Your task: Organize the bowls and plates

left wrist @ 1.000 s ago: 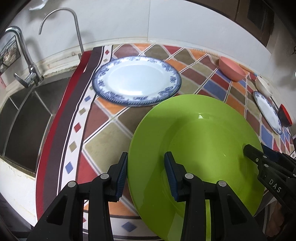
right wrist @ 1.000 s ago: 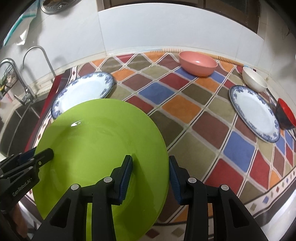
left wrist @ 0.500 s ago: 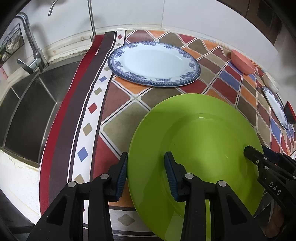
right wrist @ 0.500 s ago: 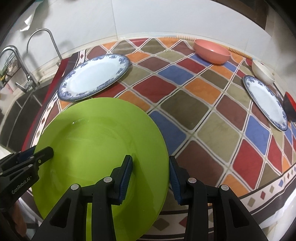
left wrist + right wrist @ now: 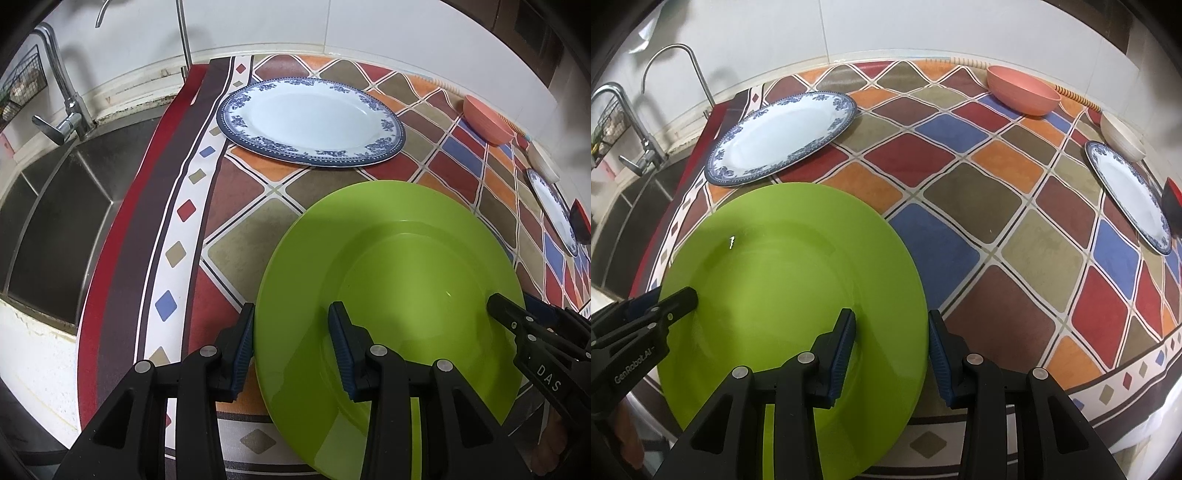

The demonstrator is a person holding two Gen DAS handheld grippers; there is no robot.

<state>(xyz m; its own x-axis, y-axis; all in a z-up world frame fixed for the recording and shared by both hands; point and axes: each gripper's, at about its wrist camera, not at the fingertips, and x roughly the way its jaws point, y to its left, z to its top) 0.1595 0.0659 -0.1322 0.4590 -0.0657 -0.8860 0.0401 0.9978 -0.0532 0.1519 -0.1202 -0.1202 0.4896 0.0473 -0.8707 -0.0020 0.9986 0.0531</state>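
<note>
A large green plate (image 5: pixel 399 277) (image 5: pixel 783 266) lies level over the front left part of the patterned counter, below a blue-rimmed white plate (image 5: pixel 310 118) (image 5: pixel 779 136). My left gripper (image 5: pixel 291 314) is shut on its left rim, one finger on top and one outside the edge. My right gripper (image 5: pixel 891 321) is shut on the right rim in the same way. Each gripper's fingertip also shows at the far side of the other's view. Whether the plate touches the counter I cannot tell.
A second blue-rimmed plate (image 5: pixel 1126 192), a white bowl (image 5: pixel 1123 136) and a red and black bowl (image 5: pixel 1172 199) sit at the right. A pink bowl (image 5: pixel 1023 90) stands at the back. A steel sink (image 5: pixel 55 206) with a faucet (image 5: pixel 62 85) lies to the left.
Both grippers carried the green plate lower and a little forward toward the blue-rimmed plate, mostly in the first half second. The grips on the rim look the same.
</note>
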